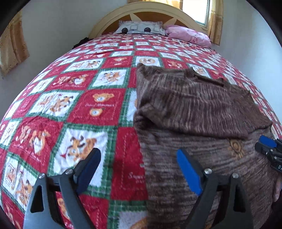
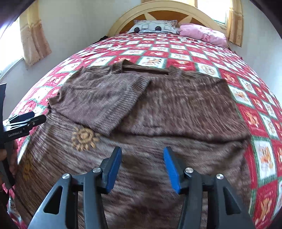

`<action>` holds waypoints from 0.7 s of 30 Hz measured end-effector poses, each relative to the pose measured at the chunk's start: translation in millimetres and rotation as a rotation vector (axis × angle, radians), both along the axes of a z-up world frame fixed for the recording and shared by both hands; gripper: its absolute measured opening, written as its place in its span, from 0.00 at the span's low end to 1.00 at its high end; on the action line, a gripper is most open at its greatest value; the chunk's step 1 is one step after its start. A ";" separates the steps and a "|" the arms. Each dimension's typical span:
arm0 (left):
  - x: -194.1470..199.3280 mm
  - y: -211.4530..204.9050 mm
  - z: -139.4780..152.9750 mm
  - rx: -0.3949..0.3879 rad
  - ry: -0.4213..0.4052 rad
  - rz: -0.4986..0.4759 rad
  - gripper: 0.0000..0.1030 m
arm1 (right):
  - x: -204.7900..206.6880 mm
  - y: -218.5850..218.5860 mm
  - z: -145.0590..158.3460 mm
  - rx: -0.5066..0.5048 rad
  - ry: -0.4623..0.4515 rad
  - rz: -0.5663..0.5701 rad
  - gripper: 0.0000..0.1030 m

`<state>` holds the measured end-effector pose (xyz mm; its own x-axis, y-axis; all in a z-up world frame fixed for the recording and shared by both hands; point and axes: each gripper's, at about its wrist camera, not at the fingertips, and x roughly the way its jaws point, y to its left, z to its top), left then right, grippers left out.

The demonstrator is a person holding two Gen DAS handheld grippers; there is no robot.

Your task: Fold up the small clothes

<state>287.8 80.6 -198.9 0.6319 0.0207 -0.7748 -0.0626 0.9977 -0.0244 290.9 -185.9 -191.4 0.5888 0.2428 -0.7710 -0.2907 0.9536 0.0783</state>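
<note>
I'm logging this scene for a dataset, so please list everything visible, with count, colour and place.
sweater: one, brown, sleeves folded in, on the quilt's near part
quilt: one, red, white and green, teddy-bear print, covering the bed
pillows: two, grey patterned and pink, by the headboard
headboard: one, cream, arched
curtains: yellow, at both windows
left gripper: open, at the sweater's left edge
right gripper: open, above the sweater's lower half

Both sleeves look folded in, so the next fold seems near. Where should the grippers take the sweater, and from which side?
Probably the near hem corners of the sweater, from the foot of the bed. The body lies flat and lengthwise with the collar far, so the left gripper and right gripper, both open, could pinch one corner each and carry the hem toward the collar.
</note>
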 end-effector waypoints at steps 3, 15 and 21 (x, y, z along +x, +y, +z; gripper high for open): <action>-5.0 -4.1 3.2 0.009 -0.012 -0.003 0.88 | -7.3 -4.9 1.6 -0.003 -0.005 -0.007 0.49; -31.0 -12.3 11.9 -0.006 -0.049 -0.003 0.88 | -20.6 -8.0 1.8 -0.022 -0.010 -0.021 0.50; -49.4 -21.0 16.9 -0.024 -0.064 -0.028 0.88 | -31.2 -15.3 5.4 -0.002 -0.007 -0.029 0.50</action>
<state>238.4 59.6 -182.0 0.6800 -0.0158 -0.7330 -0.0319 0.9982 -0.0511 259.7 -201.2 -186.0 0.6012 0.2243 -0.7669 -0.2636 0.9617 0.0747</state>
